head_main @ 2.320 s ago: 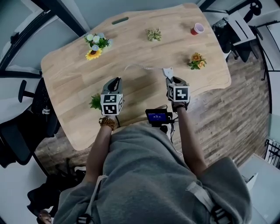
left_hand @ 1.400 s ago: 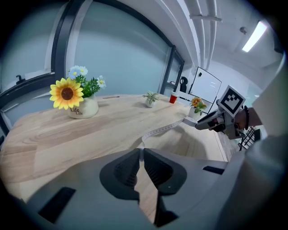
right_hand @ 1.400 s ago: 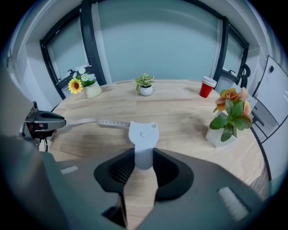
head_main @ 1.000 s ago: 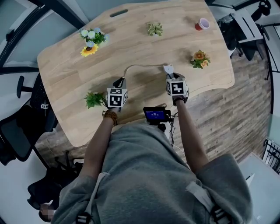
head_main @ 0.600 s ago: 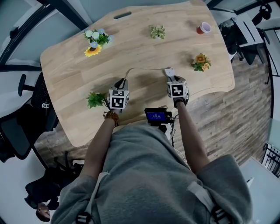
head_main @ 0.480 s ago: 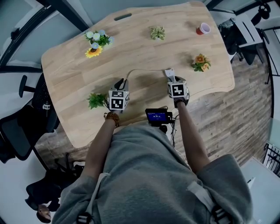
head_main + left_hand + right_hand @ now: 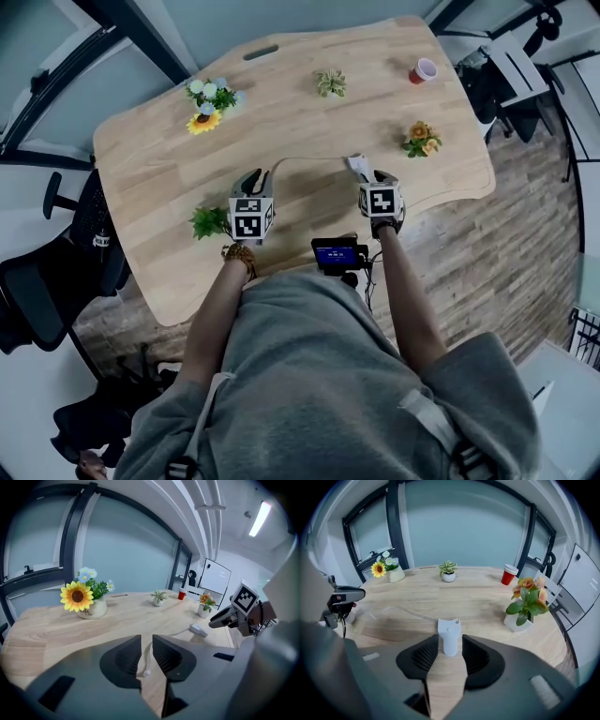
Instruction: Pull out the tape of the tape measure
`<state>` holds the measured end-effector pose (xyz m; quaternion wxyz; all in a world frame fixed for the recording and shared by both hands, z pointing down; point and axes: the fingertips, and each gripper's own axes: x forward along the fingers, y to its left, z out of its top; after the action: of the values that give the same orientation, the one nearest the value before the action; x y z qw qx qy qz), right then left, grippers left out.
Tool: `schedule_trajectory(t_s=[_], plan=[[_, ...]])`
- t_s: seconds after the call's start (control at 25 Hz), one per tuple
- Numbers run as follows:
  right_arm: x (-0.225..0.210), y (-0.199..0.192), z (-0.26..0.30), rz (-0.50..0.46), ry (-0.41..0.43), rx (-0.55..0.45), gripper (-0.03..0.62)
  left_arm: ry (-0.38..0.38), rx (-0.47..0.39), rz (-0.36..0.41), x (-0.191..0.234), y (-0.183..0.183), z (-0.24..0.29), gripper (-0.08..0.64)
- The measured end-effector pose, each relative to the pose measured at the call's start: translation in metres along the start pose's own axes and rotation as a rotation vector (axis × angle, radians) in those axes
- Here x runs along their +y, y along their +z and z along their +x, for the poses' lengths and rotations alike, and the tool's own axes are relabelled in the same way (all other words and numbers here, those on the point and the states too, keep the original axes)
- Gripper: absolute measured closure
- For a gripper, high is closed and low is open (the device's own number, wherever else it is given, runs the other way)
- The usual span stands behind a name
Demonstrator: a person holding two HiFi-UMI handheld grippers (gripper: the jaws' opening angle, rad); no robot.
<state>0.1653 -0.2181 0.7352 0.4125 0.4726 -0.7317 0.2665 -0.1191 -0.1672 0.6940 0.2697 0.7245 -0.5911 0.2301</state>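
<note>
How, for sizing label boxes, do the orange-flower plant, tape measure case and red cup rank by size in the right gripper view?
orange-flower plant
tape measure case
red cup (farthest, so true size unsure)

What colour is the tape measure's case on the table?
White: the tape measure case is plain, no pattern. Clearest in the right gripper view.

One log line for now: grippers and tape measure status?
left gripper: open, tape end on table beyond jaws | right gripper: jaws just opened, tape measure case between them, not gripped
</note>
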Motion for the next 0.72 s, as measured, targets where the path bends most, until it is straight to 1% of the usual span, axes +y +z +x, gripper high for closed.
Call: schedule_trajectory(t_s=[0.2,0.4,0.6,0.72], plan=[[-0.002,0.009,-0.018,0.015,-0.012,-0.046,0.425,0.007,-0.04,0.018,0.0,0.015,-0.008,0.488],[-0.004,0.02,-0.038,0.028,-0.026,-0.09,0.425,0.013,-0.077,0.017,-0.001,0.028,-0.013,0.488],[-0.005,0.035,-0.059,0.048,-0.03,-0.15,0.425,0.037,-0.154,0.057,-0.003,0.048,-0.026,0.488],[-0.006,0.046,-0.073,0.076,-0.028,-0.19,0.425,0.042,-0.192,0.063,-0.004,0.06,-0.034,0.488]])
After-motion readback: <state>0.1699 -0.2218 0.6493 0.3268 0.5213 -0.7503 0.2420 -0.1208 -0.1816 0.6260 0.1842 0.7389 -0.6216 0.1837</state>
